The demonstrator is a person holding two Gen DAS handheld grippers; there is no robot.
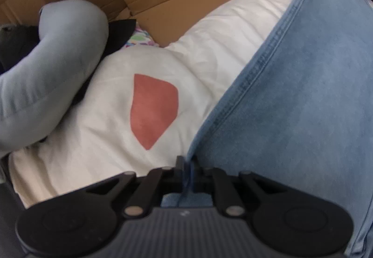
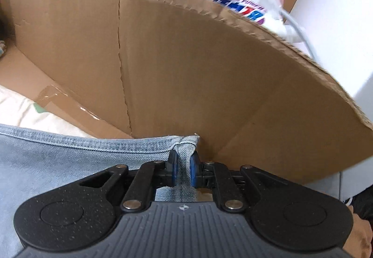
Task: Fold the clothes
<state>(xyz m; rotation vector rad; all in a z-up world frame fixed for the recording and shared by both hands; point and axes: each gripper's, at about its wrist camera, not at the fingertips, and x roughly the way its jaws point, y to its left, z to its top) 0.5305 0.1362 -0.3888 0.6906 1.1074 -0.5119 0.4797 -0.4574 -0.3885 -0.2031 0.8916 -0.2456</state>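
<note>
Left wrist view: light blue denim jeans [image 1: 291,95] are being pinched at an edge by the left gripper [image 1: 187,169], its jaws clamped on the fabric. Ahead-left, a white cloth with a red patch [image 1: 112,99] is lying. The jeans' hemmed corner [image 2: 184,144] is being clamped by the right gripper [image 2: 183,170], a brown cardboard box wall [image 2: 186,67] standing just beyond.

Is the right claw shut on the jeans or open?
Shut on them: the right claw has its blue pads pressed against a hemmed corner of the jeans.
</note>
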